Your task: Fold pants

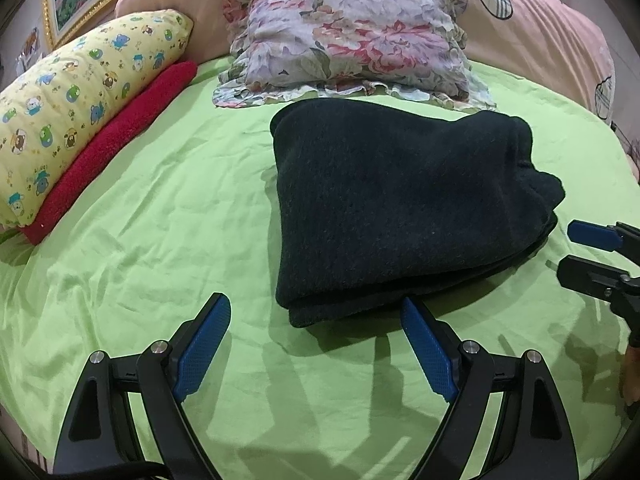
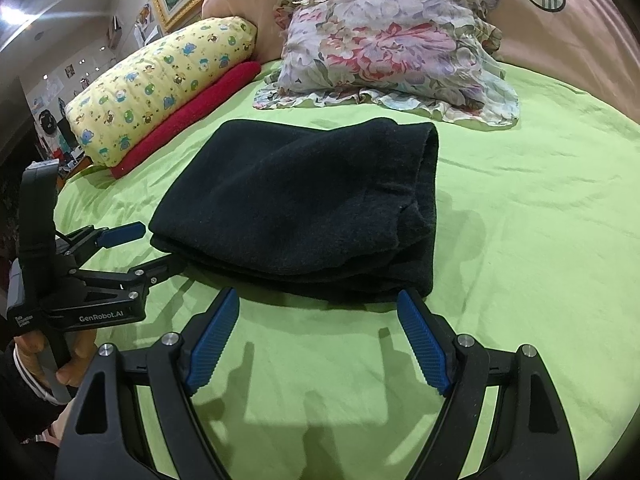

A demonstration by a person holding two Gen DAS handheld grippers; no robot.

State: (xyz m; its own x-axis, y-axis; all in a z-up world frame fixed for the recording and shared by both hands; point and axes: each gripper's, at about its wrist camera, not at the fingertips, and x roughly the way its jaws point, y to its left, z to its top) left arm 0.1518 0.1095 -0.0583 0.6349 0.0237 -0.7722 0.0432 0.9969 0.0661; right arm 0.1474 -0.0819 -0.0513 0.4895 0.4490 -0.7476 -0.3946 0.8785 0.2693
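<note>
The dark navy pants [image 1: 400, 204] lie folded into a thick stack on the green bed sheet [image 1: 160, 220]; they also show in the right wrist view [image 2: 296, 208]. My left gripper [image 1: 316, 312] is open and empty, just in front of the stack's near edge; it also shows in the right wrist view [image 2: 154, 246], at the stack's left edge. My right gripper [image 2: 320, 300] is open and empty, just short of the stack's near edge. It also shows in the left wrist view [image 1: 568, 250], at the stack's right side.
A floral pillow [image 1: 352, 40] lies behind the pants. A yellow cartoon-print pillow [image 1: 80, 100] and a red towel [image 1: 116, 148] lie along the left. A pink quilt [image 1: 540, 32] bounds the back. Green sheet [image 2: 540, 240] extends to the right of the pants.
</note>
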